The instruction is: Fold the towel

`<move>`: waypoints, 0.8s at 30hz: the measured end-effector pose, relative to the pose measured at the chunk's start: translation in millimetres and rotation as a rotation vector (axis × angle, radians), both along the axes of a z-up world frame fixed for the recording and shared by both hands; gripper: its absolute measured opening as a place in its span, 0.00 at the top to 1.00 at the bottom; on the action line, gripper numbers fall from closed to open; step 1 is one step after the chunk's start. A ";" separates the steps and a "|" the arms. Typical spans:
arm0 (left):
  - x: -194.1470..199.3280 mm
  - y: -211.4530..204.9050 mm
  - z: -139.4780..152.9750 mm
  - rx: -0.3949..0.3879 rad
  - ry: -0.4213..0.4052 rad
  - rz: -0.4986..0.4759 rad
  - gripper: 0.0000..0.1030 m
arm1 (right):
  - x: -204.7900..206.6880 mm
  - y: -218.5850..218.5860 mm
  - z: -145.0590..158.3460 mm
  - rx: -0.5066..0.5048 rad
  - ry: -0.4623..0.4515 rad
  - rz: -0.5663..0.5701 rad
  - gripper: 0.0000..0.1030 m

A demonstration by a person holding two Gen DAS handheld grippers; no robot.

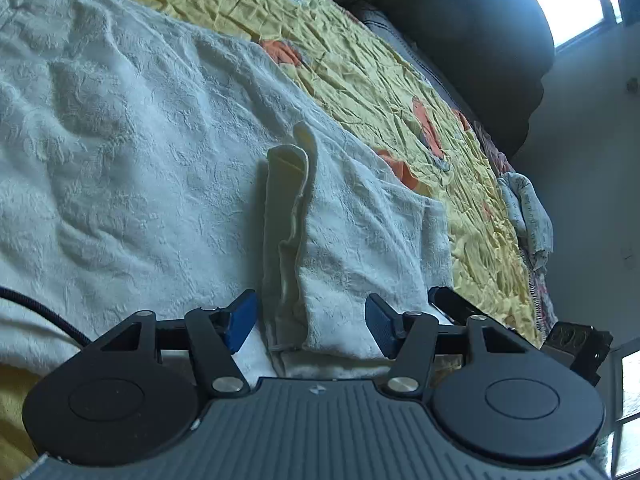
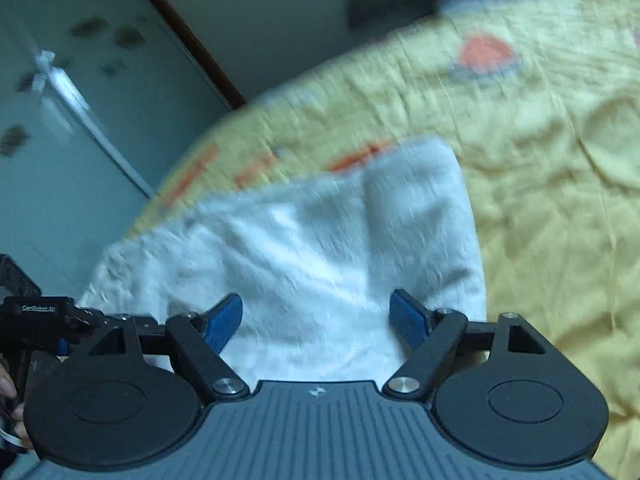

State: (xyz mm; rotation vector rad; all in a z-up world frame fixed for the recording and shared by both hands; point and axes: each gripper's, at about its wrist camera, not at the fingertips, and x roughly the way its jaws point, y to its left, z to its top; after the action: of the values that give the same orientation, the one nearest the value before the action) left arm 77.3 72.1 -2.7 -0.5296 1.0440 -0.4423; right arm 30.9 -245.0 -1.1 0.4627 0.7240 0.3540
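The white towel [image 1: 140, 152] is lying spread on the yellow bedspread [image 1: 360, 68]. Its upturned hem is running lengthwise between the left gripper's [image 1: 310, 322] wide-open jaws; the right gripper [image 2: 316, 322], also gaping and empty, is hovering over another towel edge.

Right wrist view is smeared with motion blur, so the white towel [image 2: 320, 248] shows no weave and its edges run soft into the yellow bedspread [image 2: 540, 200], whose orange patches can't be read as any pattern. The towel's near edge drops out of sight behind the right gripper [image 2: 316, 320], and at the left border only a few fingertips [image 2: 10, 396] show. In the left wrist view the towel [image 1: 120, 140] runs off the left edge, its near end hidden under the left gripper [image 1: 310, 322], with a rumpled pale cloth [image 1: 528, 212] far right too small to identify.
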 end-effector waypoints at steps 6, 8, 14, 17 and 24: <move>1.8 -12.6 2.0 0.076 -0.001 -0.036 0.58 | 6.0 10.0 19.6 -0.093 0.030 -0.022 0.19; 2.1 -13.7 2.3 0.095 -0.007 -0.047 0.59 | -2.7 11.1 26.3 -0.108 -0.009 -0.014 0.19; 2.4 -25.3 7.1 0.204 -0.034 -0.098 0.66 | -9.9 19.5 8.0 -0.192 0.007 0.057 0.19; -1.2 -25.7 7.3 0.232 -0.055 -0.109 0.67 | -13.8 22.5 11.3 -0.224 0.001 0.056 0.19; -3.8 -28.3 8.4 0.268 -0.079 -0.118 0.69 | -18.3 29.8 20.5 -0.266 0.011 0.042 0.19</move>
State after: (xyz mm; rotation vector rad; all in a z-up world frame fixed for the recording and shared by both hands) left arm 73.5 43.8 5.7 -0.2114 1.0422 -0.4156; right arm 12.6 -215.2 19.4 0.1985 0.7800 0.2896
